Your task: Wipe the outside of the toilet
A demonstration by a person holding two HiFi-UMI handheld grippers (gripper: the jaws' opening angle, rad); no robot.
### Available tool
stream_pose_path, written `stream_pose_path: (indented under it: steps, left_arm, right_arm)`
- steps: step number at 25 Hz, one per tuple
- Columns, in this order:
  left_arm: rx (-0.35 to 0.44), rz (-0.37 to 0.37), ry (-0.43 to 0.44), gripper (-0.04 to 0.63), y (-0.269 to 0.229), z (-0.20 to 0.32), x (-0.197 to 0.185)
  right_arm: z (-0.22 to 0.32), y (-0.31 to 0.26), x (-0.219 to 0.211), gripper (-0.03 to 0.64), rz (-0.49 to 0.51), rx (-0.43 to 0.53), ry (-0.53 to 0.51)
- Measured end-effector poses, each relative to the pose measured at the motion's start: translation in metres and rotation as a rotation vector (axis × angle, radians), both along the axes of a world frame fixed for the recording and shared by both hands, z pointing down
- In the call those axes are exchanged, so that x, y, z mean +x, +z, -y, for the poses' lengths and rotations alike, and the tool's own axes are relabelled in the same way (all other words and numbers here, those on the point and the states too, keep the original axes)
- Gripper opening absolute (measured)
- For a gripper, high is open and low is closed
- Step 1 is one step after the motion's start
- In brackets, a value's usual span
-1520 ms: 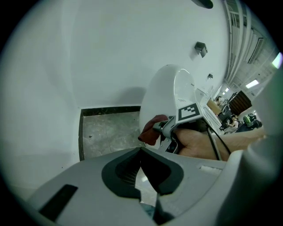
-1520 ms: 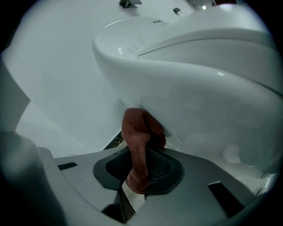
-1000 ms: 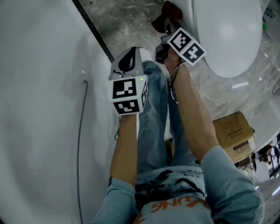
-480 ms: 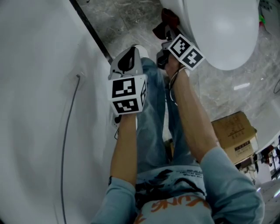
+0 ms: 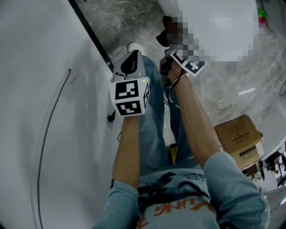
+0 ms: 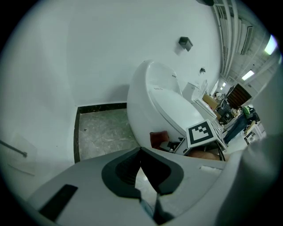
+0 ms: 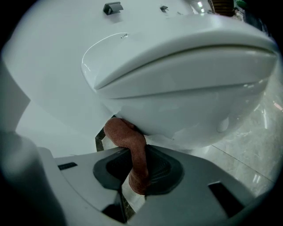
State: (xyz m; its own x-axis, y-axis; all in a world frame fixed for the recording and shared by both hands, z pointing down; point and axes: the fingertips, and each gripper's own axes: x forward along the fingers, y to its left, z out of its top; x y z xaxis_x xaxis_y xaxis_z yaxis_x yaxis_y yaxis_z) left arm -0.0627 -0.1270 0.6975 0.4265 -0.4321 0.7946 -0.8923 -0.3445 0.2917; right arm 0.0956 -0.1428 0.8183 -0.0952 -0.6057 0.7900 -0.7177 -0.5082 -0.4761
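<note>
The white toilet stands at the top right of the head view, partly under a mosaic patch. Its bowl fills the right gripper view. My right gripper is shut on a red-brown cloth and presses it against the bowl's lower side near the wall. The cloth stands up between the dark pads and bends onto the porcelain. My left gripper hangs over the floor, left of the toilet, shut with nothing in it. The cloth also shows from there.
A white wall with a thin grey cable fills the left side. A dark baseboard strip edges the grey marbled floor. The person's jeans leg and white shoe lie between the grippers. A cardboard box sits at the right.
The right gripper and the cloth have slid a little further up along the toilet's side. The left gripper has barely moved. The camera has tilted, so the cable has drifted left.
</note>
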Motion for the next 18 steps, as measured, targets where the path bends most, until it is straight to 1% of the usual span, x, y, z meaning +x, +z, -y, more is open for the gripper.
stream_pose_path:
  steps: [2,5,7,10,14,16,18]
  left_arm:
    - [0.005,0.001,-0.024,-0.005,-0.003,-0.009,0.001]
    - [0.002,0.007,-0.092,-0.005,-0.007,-0.022,-0.008]
    - [-0.001,0.013,-0.115,-0.005,-0.009,-0.032,-0.009]
    - [-0.002,-0.004,-0.131,-0.005,-0.011,-0.046,0.004]
    - [-0.007,-0.033,-0.129,-0.005,-0.012,-0.057,0.024]
    - [-0.006,-0.043,-0.131,-0.005,-0.014,-0.058,0.029]
    - [-0.005,-0.042,-0.131,-0.005,-0.015,-0.056,0.028]
  right_arm:
    - [-0.014,0.000,0.008,0.075,-0.002,-0.006,-0.006]
    - [-0.034,0.000,0.019,0.074,-0.006,-0.027,-0.015]
    - [-0.047,-0.002,0.027,0.074,-0.018,-0.036,-0.035]
    - [-0.069,-0.004,0.042,0.074,-0.048,-0.050,-0.066]
    - [-0.093,-0.004,0.053,0.074,-0.054,-0.075,-0.065]
    - [-0.099,-0.008,0.053,0.074,-0.064,-0.079,-0.096]
    - [-0.102,-0.014,0.043,0.072,-0.072,-0.074,-0.142]
